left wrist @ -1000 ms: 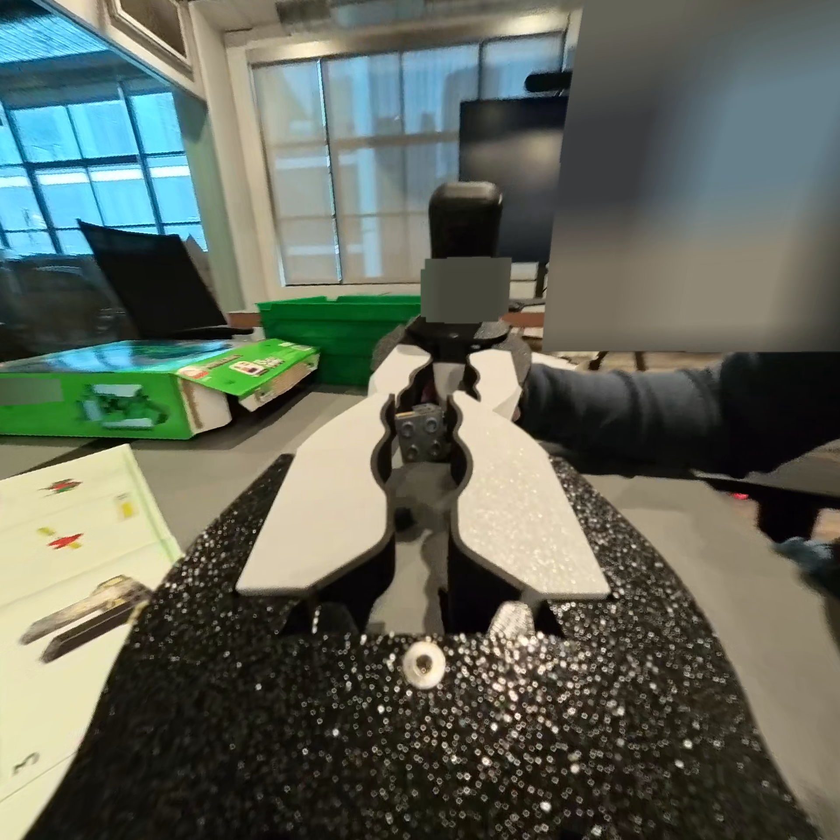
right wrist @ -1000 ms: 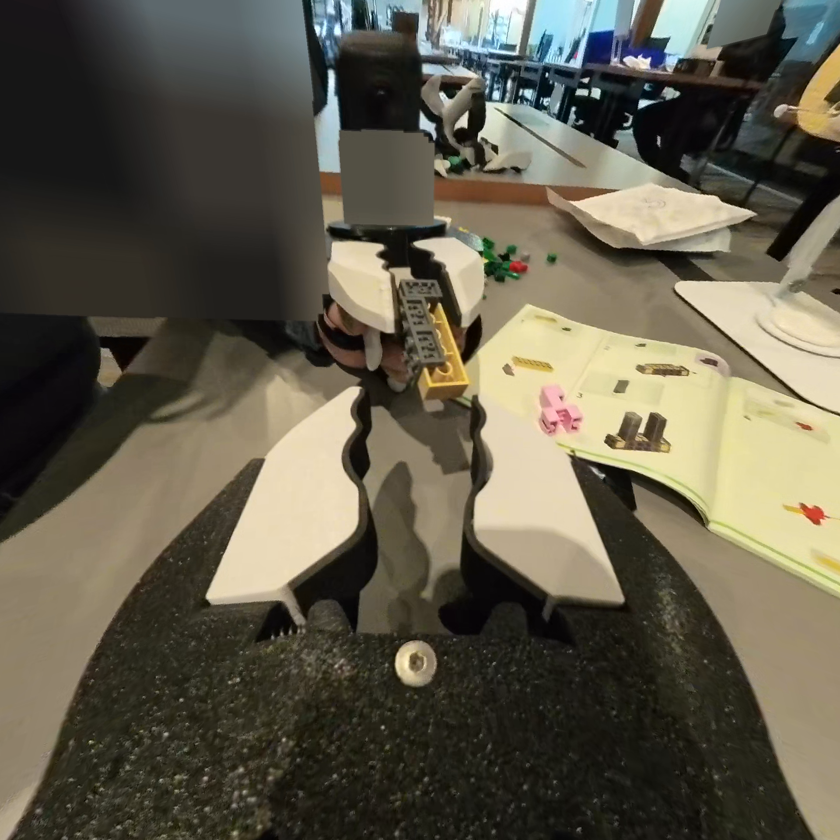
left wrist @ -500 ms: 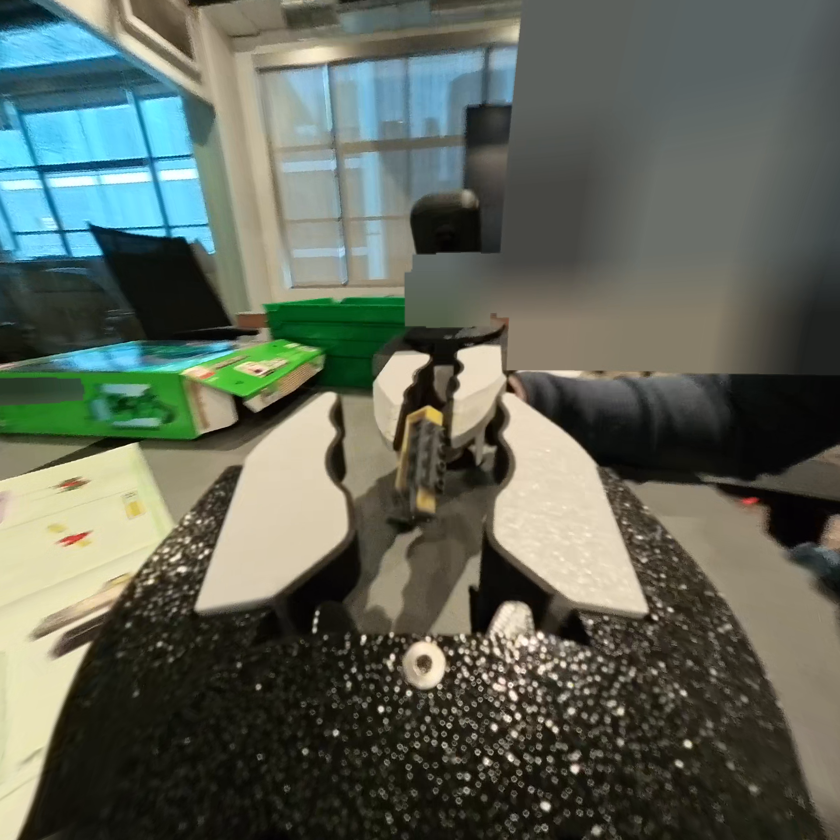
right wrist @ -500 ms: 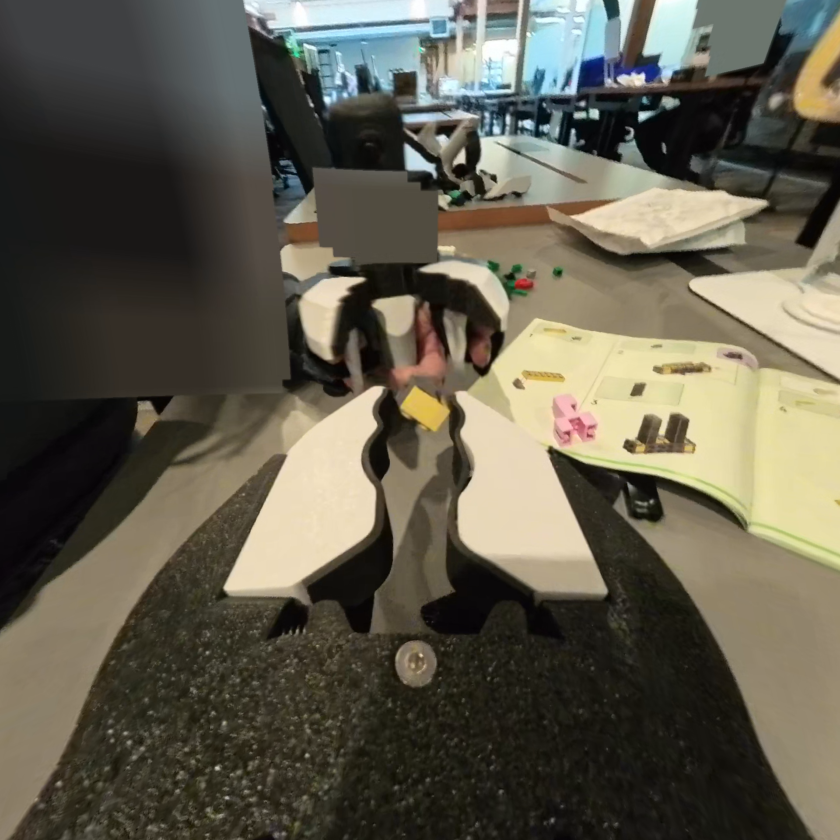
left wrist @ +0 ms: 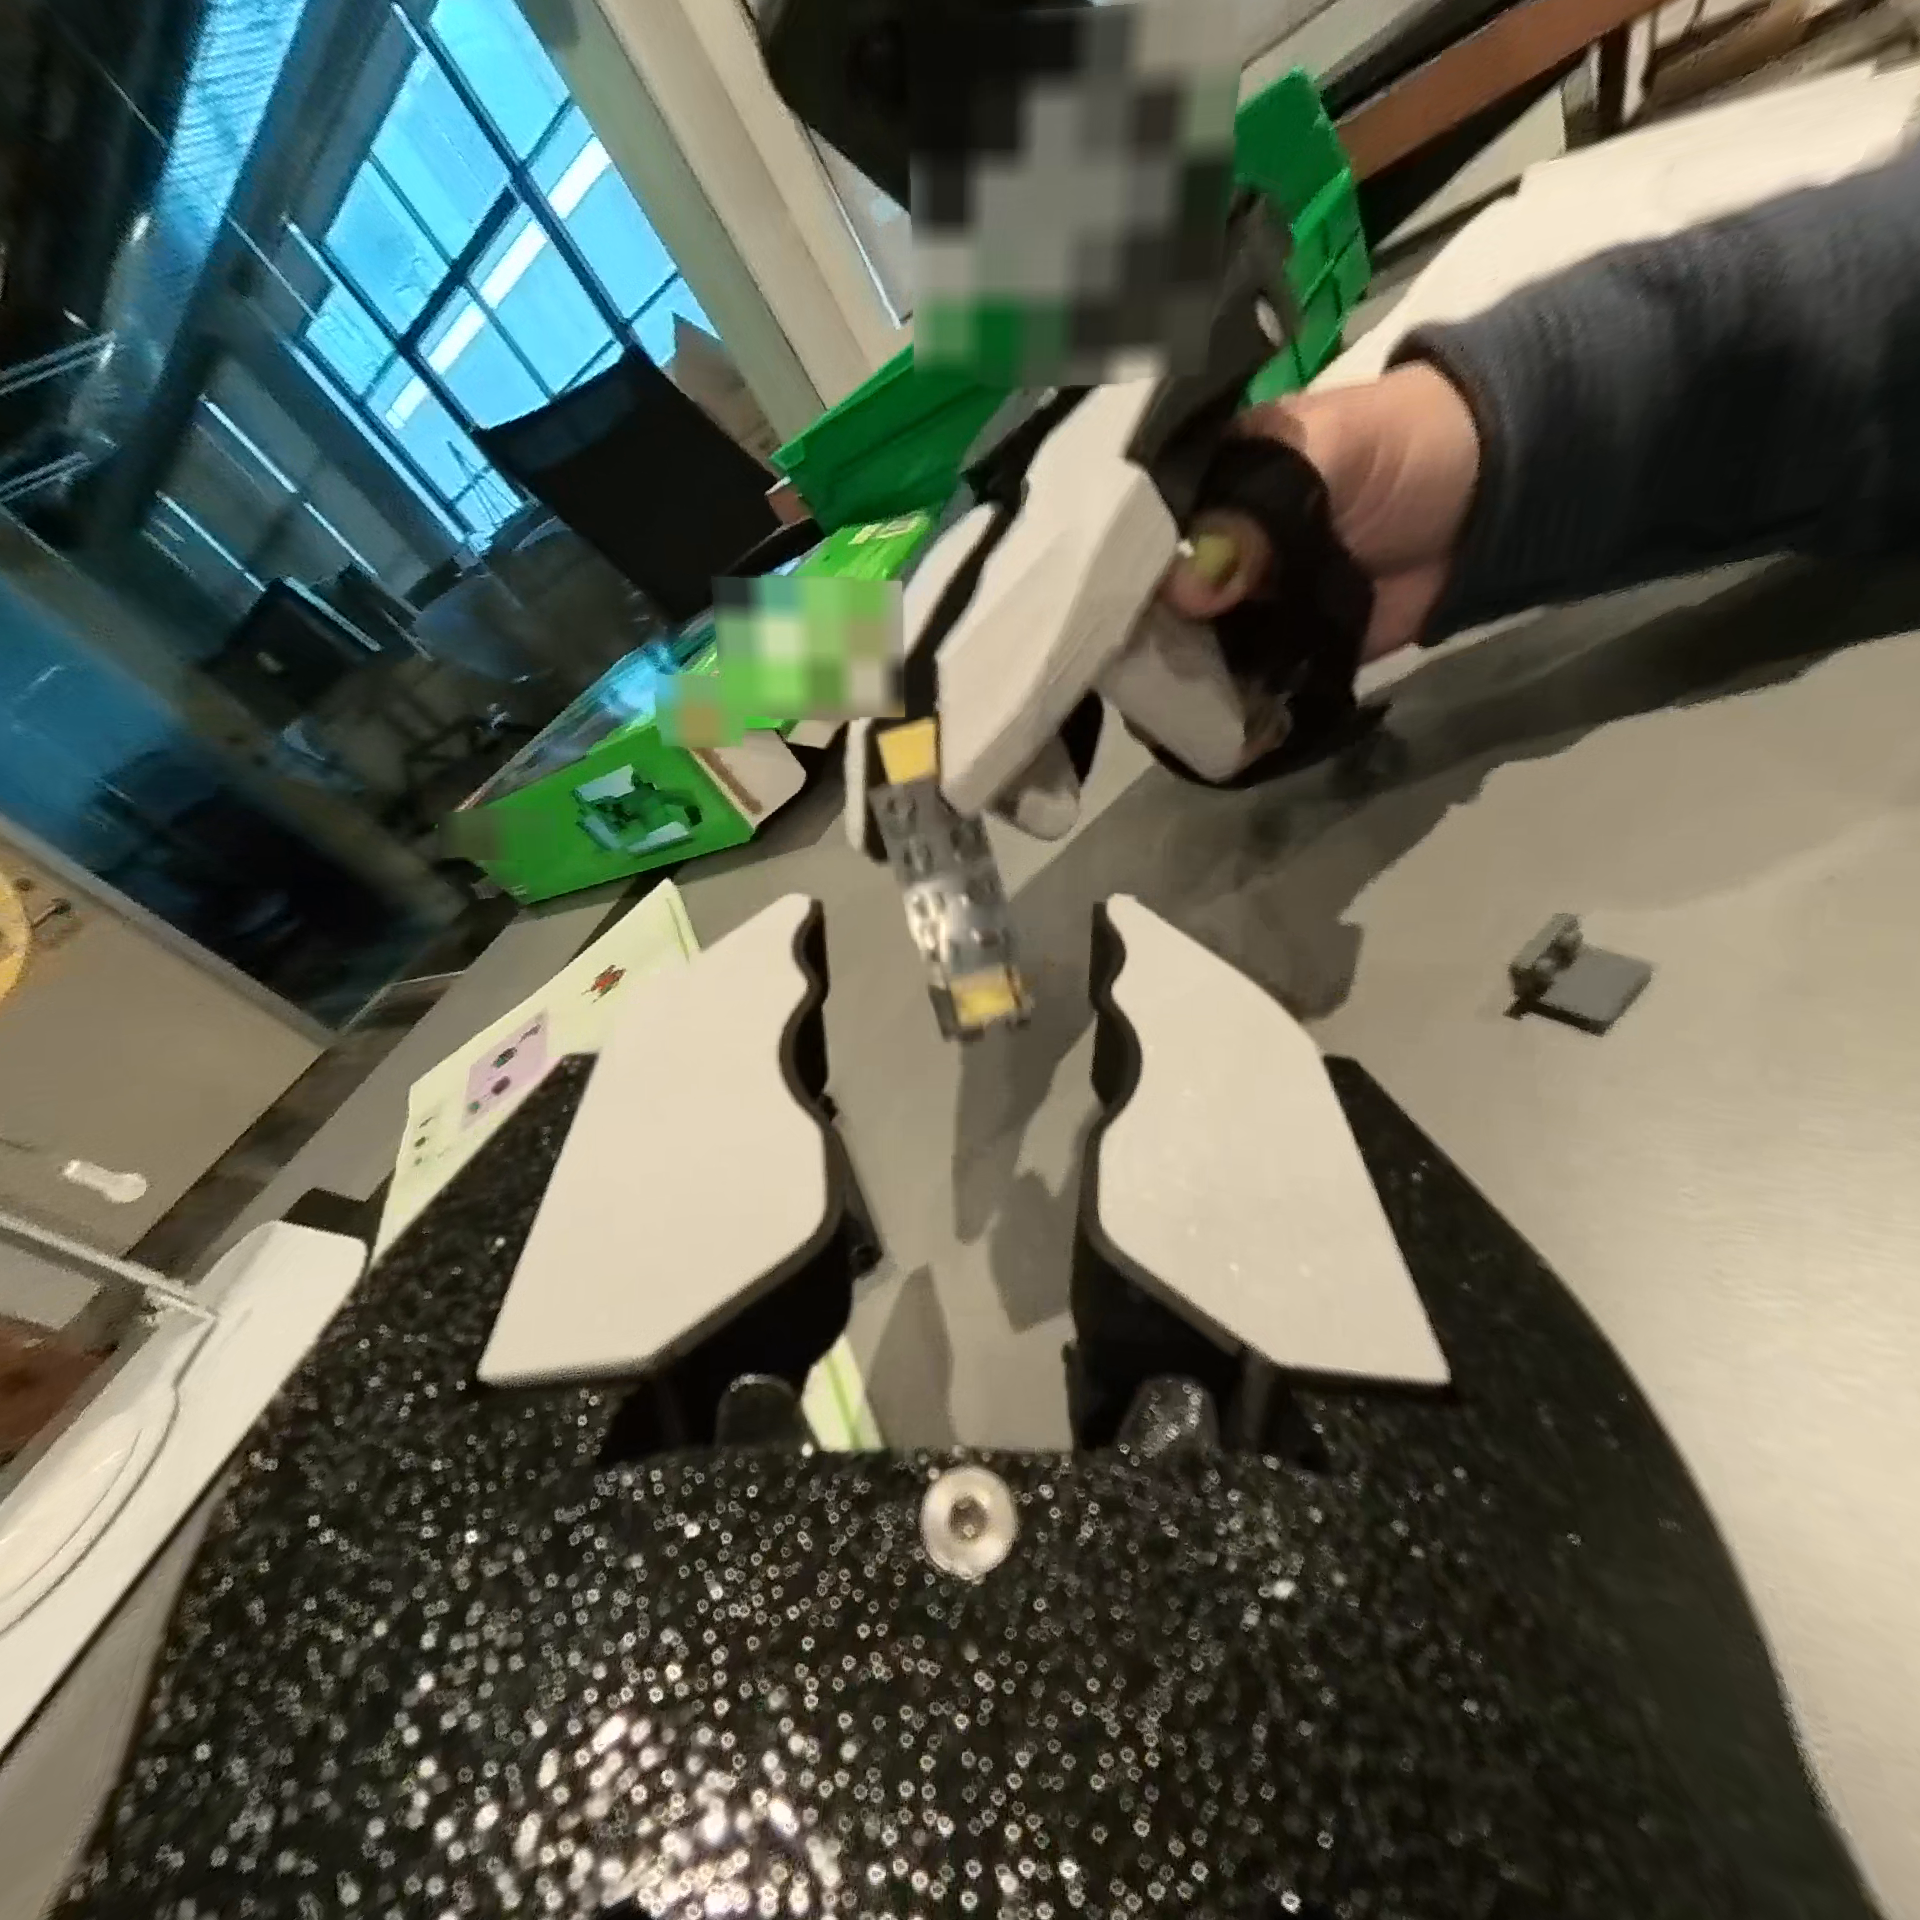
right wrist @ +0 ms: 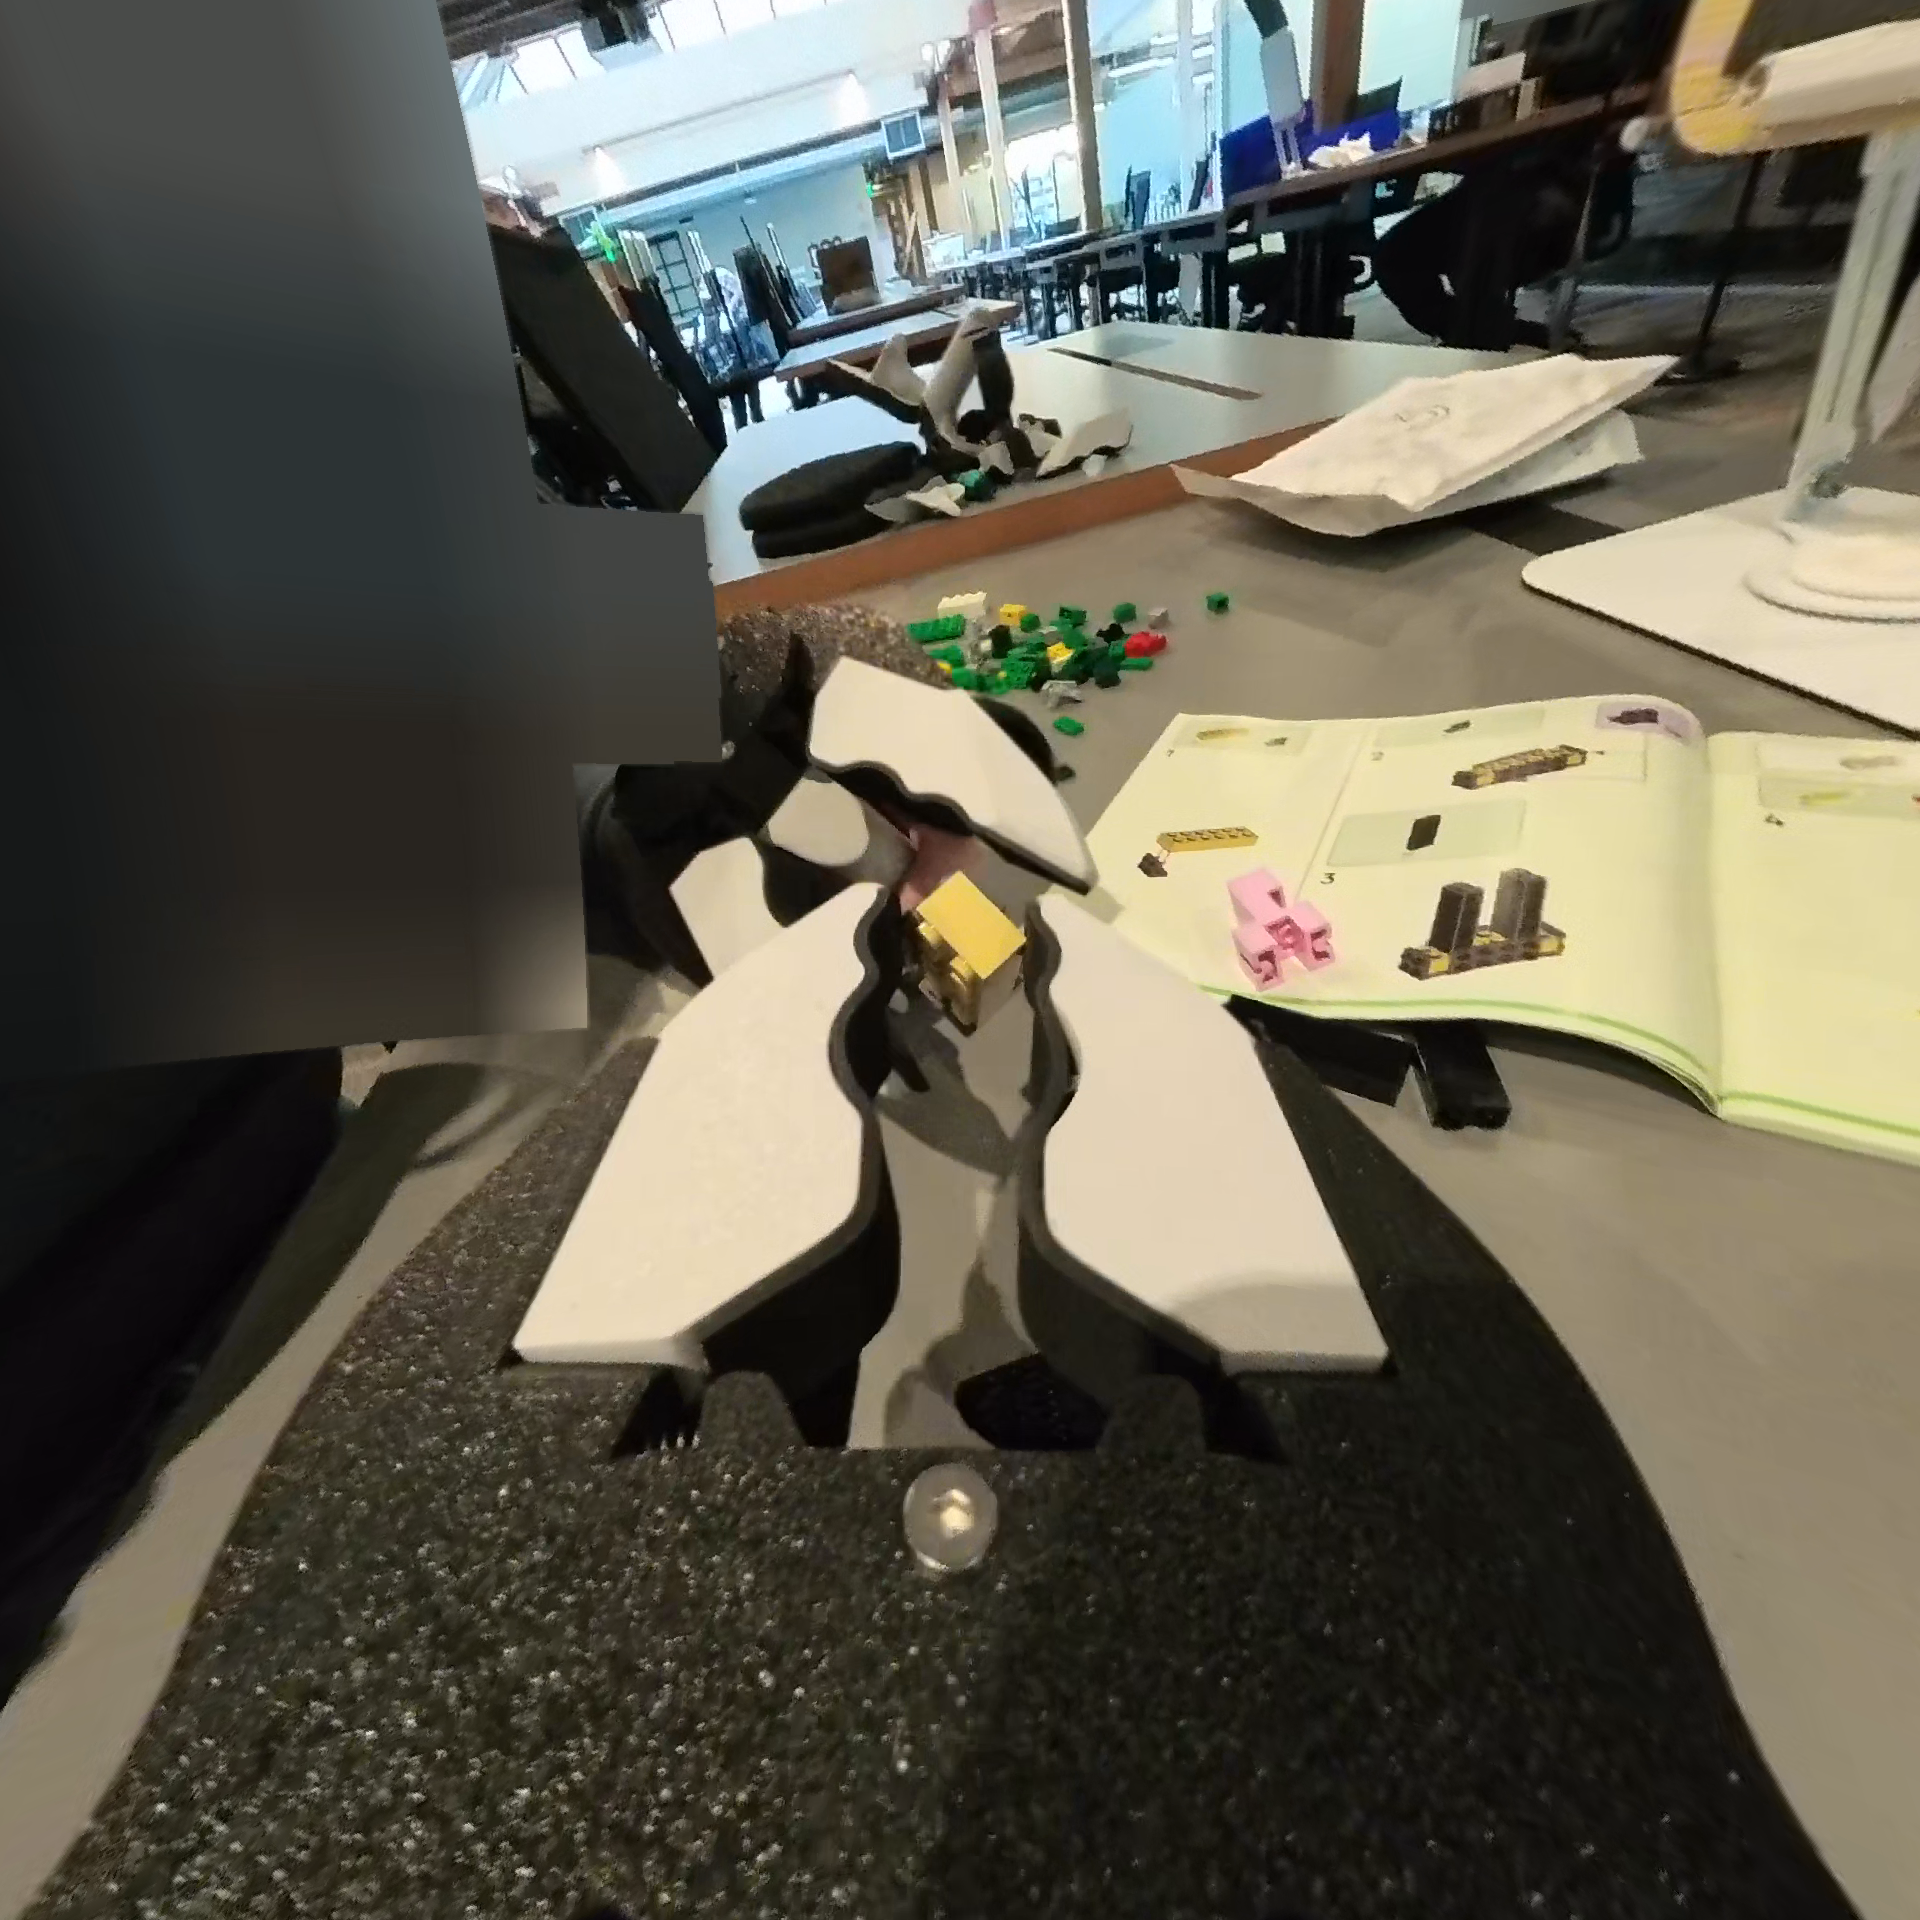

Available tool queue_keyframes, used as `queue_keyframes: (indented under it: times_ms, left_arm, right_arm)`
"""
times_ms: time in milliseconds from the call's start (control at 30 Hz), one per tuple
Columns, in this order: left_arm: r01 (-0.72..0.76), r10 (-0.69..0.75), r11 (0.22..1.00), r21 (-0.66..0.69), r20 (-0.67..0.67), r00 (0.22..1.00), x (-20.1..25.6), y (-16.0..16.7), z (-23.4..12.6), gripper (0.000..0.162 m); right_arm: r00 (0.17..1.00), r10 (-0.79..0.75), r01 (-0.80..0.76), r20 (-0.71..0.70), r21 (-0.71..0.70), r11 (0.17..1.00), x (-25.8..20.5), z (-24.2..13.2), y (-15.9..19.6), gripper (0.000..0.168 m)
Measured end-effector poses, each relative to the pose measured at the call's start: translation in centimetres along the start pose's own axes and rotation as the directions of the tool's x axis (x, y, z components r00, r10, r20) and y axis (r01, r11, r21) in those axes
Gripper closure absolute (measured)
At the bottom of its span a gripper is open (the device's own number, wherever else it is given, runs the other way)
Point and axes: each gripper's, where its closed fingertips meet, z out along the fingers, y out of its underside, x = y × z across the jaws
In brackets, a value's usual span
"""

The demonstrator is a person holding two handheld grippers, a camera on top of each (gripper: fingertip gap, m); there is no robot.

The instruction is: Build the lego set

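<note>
A small grey and yellow brick assembly (left wrist: pixel 951 904) hangs from my right gripper (left wrist: pixel 914 769), which is shut on its upper yellow end above the grey table. In the right wrist view the assembly (right wrist: pixel 966 945) sits between my right gripper's (right wrist: pixel 956 935) fingertips. My left gripper (left wrist: pixel 956 920) is open and empty, its fingers on either side of the assembly's lower end without touching it. It shows open just beyond the assembly in the right wrist view (right wrist: pixel 894 831). A hand holds the right gripper.
An open instruction booklet (right wrist: pixel 1455 883) lies to the right with a pink brick figure (right wrist: pixel 1278 925) on it and black pieces (right wrist: pixel 1455 1081) at its near edge. Loose bricks (right wrist: pixel 1039 644) lie behind. A dark grey piece (left wrist: pixel 1579 977), a green box (left wrist: pixel 623 800) and a green bin (left wrist: pixel 1299 208) are also on the table. Both grippers' tips are close together, under 4 cm apart. My left gripper's tips are some 9 cm from the dark grey piece (left wrist: pixel 1579 977).
The assembly passed from my left gripper to my right: the left opened and let go, the right closed on it. The left wrist view has since tilted and both grippers sit closer.
</note>
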Motion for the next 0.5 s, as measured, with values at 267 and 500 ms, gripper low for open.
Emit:
queue_keyframes:
  times_ms: [267,500]
  left_arm:
    - [0.089,-0.089,0.996,-0.006,0.029,0.996,-1.0,0.2,-0.3,0.127]
    - [-0.057,0.060,0.996,-0.062,0.062,0.996,-0.8,0.8,-0.1,0.145]
  right_arm:
    - [0.998,-0.054,0.054,-0.019,-0.015,0.998,-0.1,0.7,0.4,0.147]
    - [0.995,-0.095,0.094,-0.034,-0.016,0.995,0.1,0.3,0.2,0.136]
